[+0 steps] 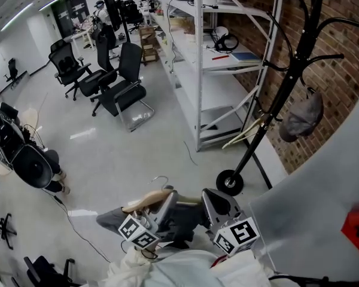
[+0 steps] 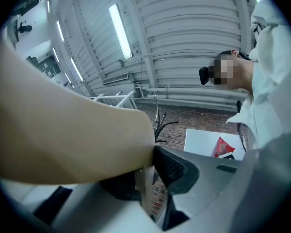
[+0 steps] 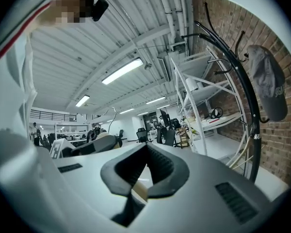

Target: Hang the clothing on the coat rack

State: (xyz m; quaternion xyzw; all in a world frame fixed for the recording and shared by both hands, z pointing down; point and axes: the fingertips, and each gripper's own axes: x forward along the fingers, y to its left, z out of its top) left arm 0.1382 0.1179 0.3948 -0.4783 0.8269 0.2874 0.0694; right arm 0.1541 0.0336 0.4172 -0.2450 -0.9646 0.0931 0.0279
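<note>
Left gripper [image 2: 146, 174]: jaws clamped on broad arm of wooden hanger [image 2: 63, 130]
Right gripper [image 3: 146, 171]: jaws narrow, pinching the hanger's other arm
Clothing [image 1: 184, 221]: dark, draped on hanger, well apart from coat rack [image 1: 290, 79]
Handling: likely light; fabric soft, may slide; wood stiff
Hold: 2 arms, hook [image 1: 160, 180] left free

- An open-plan office with a workshop feel.
- Black swivel chairs [image 1: 122, 88] stand about on a pale, shiny floor [image 1: 167, 142].
- Cluttered desks [image 1: 84, 34] fill the far end.
- White metal shelves [image 1: 218, 58] run along a brick wall [image 1: 347, 52], beside a black coat rack [image 1: 285, 88].
- Long strip lights [image 3: 122, 71] hang under a ribbed ceiling [image 3: 87, 47].
</note>
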